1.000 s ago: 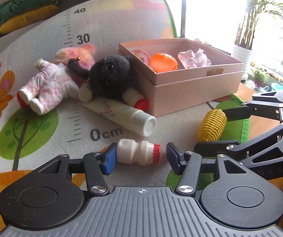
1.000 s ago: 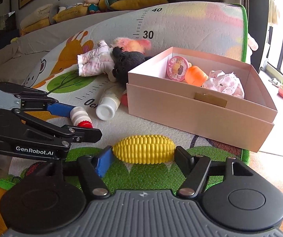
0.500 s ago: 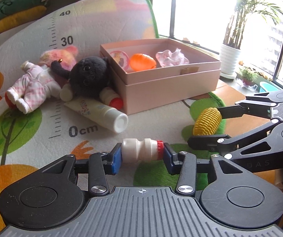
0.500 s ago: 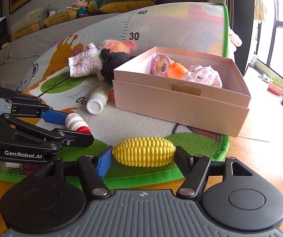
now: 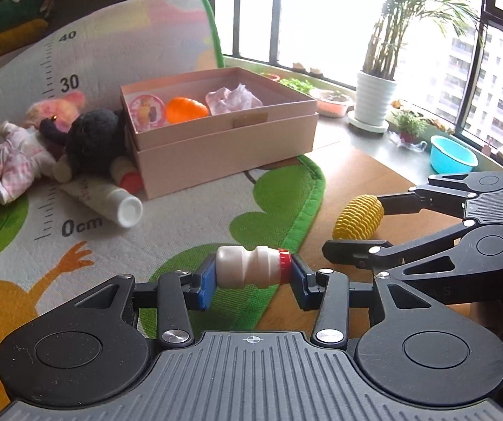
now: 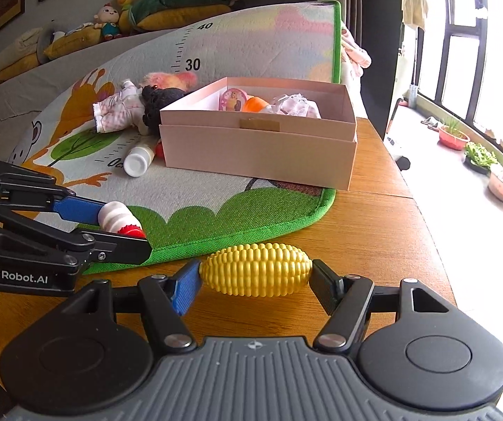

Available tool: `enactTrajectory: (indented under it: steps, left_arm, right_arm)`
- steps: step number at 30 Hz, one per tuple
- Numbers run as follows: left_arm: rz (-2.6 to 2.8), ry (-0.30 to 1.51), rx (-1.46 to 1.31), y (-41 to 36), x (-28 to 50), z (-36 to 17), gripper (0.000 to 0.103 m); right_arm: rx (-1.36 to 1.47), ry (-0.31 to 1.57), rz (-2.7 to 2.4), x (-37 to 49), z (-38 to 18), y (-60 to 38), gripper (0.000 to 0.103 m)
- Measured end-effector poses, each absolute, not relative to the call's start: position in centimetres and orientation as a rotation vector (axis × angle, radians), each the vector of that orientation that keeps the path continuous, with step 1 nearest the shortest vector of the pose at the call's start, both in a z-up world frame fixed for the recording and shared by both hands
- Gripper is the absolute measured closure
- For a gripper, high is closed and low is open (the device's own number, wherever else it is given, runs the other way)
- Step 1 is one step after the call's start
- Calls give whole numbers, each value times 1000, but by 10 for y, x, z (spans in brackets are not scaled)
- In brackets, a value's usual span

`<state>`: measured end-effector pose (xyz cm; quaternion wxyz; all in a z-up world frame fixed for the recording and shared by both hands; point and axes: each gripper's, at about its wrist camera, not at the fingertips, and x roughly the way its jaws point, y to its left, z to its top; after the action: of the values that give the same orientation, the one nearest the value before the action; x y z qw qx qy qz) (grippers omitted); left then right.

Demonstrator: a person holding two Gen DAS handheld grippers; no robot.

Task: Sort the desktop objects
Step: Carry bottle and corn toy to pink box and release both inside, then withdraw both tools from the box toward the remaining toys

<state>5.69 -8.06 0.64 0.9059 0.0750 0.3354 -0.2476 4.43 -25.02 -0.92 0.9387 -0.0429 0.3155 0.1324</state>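
My left gripper (image 5: 251,275) is shut on a small white bottle with a red cap (image 5: 247,271), held sideways above the mat's green edge. My right gripper (image 6: 255,278) is shut on a yellow toy corn cob (image 6: 256,268), held end to end over the wooden table. Each gripper shows in the other's view: the bottle (image 6: 120,215) at the left, the corn (image 5: 358,216) at the right. The pink box (image 5: 223,147) stands farther back on the mat and holds a round pink toy, an orange egg (image 5: 185,109) and a crumpled pink cloth.
A doll (image 5: 13,161), a black plush (image 5: 93,140), a white tube (image 5: 107,200) and another red-capped bottle lie left of the box on the play mat (image 5: 181,217). Bare wooden table (image 6: 374,231) lies right of the mat. Potted plants and a blue bowl (image 5: 453,154) line the window sill.
Both grippers have pulled back and to the right, away from the box. The left one closed on the bottle and lifted it; the corn stays gripped and now hangs over the wood.
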Motion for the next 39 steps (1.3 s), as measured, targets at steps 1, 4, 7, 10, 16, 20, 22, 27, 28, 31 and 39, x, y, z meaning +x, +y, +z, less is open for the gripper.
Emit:
enactTrajectory:
  steps: [1, 4, 7, 10, 16, 20, 22, 27, 28, 31, 39]
  left_arm:
    - [-512, 694, 156, -82, 57, 7, 55]
    - [-514, 698, 156, -84, 59, 9, 55]
    - [-508, 692, 150, -84, 67, 13, 55]
    - [-501, 670, 142, -83, 81, 23, 55]
    - [-485, 551, 145, -82, 119, 60, 55]
    - [-461, 462, 150, -87, 152, 85, 55]
    - [-434, 418, 142, -90, 171, 95, 54]
    - [-409, 403, 105, -80, 201, 98, 26]
    - [-404, 400, 106, -74, 200, 96, 25]
    - [-381, 385, 134, -54, 184, 85, 15]
    - [-388, 517, 196, -3, 141, 30, 10]
  right_arm:
    - [-90, 641, 268, 43, -8, -251, 36]
    - [-96, 630, 260, 43, -5, -255, 36]
    - [-95, 619, 252, 48, 0, -259, 36]
    - [-94, 601, 243, 58, 6, -262, 36]
    - [-124, 498, 214, 94, 38, -264, 36]
    - [-131, 416, 214, 129, 59, -258, 36]
    - [-133, 362, 221, 146, 67, -254, 35]
    - [-162, 302, 207, 172, 68, -247, 4]
    - [-154, 309, 205, 172, 67, -248, 4]
    - [-116, 332, 235, 160, 60, -250, 4]
    - [-125, 453, 426, 128, 31, -217, 0]
